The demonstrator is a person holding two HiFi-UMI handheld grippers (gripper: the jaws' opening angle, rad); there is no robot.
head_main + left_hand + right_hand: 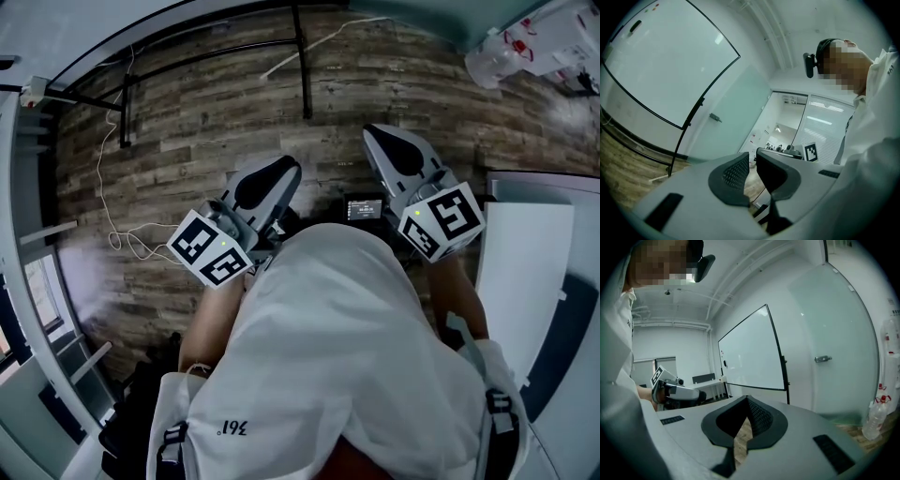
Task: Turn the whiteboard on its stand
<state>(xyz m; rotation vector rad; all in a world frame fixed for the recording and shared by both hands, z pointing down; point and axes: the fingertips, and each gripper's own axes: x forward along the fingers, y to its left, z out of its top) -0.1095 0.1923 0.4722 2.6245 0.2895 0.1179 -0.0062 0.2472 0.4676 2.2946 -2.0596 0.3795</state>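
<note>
Wood floor (187, 122) runs up to the whiteboard (750, 352) on its stand (785, 380), well ahead — the right gripper (747, 398) is closed on nothing, the left gripper (750, 154) a little open and empty — so step close, grab its edge, push slowly.

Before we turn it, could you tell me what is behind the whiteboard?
A white wall shows around the whiteboard; the stretch directly behind its panel is covered.

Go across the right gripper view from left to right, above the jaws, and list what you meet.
person's white garment → left gripper → whiteboard → glass door → plastic bottle
</note>
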